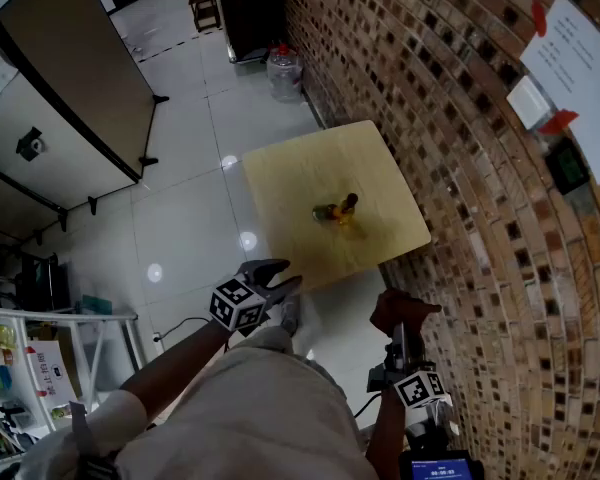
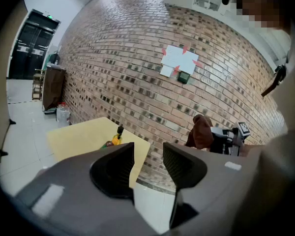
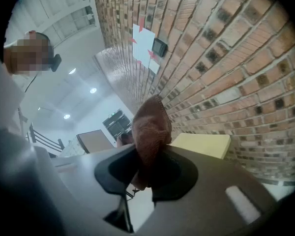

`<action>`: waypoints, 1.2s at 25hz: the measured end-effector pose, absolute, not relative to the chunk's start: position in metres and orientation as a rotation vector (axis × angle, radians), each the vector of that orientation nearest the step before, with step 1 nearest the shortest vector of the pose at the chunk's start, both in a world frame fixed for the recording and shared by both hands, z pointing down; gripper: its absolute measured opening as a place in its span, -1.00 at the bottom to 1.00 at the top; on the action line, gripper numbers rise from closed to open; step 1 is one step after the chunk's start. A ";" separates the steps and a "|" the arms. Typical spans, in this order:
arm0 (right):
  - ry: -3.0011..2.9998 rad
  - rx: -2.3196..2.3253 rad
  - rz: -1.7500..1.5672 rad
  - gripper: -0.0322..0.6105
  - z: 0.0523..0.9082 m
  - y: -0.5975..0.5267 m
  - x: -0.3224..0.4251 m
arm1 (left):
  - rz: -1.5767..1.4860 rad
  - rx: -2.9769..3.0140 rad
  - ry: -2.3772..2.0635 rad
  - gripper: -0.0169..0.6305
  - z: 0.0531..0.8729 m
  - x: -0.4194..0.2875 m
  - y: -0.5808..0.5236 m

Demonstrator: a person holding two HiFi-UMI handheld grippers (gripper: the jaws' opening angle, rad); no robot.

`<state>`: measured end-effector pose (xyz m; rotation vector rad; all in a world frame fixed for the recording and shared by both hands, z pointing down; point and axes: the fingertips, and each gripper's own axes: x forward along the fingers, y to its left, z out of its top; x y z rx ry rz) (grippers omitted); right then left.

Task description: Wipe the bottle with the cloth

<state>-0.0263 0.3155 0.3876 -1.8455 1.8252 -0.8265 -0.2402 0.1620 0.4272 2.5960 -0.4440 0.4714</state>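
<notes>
The bottle (image 1: 346,208) of yellow liquid stands upright near the middle of the wooden table (image 1: 290,173), with a small dark object (image 1: 326,211) just beside it. The left gripper (image 1: 280,286) hangs just off the table's near edge, its jaws partly apart with nothing between them. The right gripper (image 3: 148,157) is further back from that edge, clamped on the brown cloth (image 3: 150,127), which bunches above its jaws.

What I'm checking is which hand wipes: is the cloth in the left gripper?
No, the left gripper has its fingers apart and empty, while the cloth is pinched in the right gripper.
</notes>
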 end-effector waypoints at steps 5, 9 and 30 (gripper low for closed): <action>1.853 -1.820 -0.812 -0.64 0.379 0.246 -0.027 | 0.465 2.605 -0.458 -0.36 0.426 -0.241 0.100; 1.858 -1.839 -0.862 -0.64 0.388 0.210 -0.030 | 0.459 2.617 -0.479 -0.35 0.432 -0.247 0.062; 1.813 -1.881 -0.932 -0.63 0.422 0.144 0.015 | 0.837 2.841 -0.197 -0.27 0.479 -0.126 0.004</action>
